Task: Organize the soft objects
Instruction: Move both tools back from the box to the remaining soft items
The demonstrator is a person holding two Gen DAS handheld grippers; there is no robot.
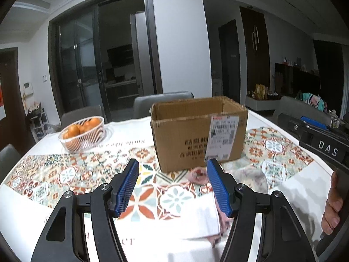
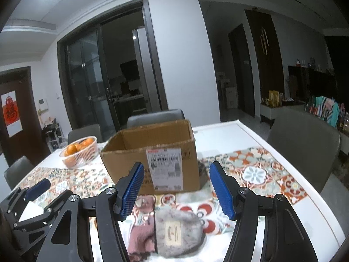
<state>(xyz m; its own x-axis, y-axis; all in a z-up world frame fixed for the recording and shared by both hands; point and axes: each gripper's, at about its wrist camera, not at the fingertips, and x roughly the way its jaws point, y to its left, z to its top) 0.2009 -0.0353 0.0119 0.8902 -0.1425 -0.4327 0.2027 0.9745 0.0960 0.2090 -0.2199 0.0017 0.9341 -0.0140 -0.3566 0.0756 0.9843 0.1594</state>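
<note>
A box [image 2: 152,157] is sitting ahead of the right gripper [image 2: 176,187]; socks [image 2: 165,229] are lying below its fingers, a basket [image 2: 79,151] standing far left.

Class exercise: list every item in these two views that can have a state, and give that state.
cardboard box: upright, flaps open
basket: holds oranges
grey sock bundle: lying on the table, ungripped
pink sock: lying beside the grey bundle
left gripper: open
right gripper: open

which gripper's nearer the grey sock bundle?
Right. The right gripper hangs just above the grey sock bundle, fingers open. The left gripper is off to the bundle's left, over the white cloth.
</note>
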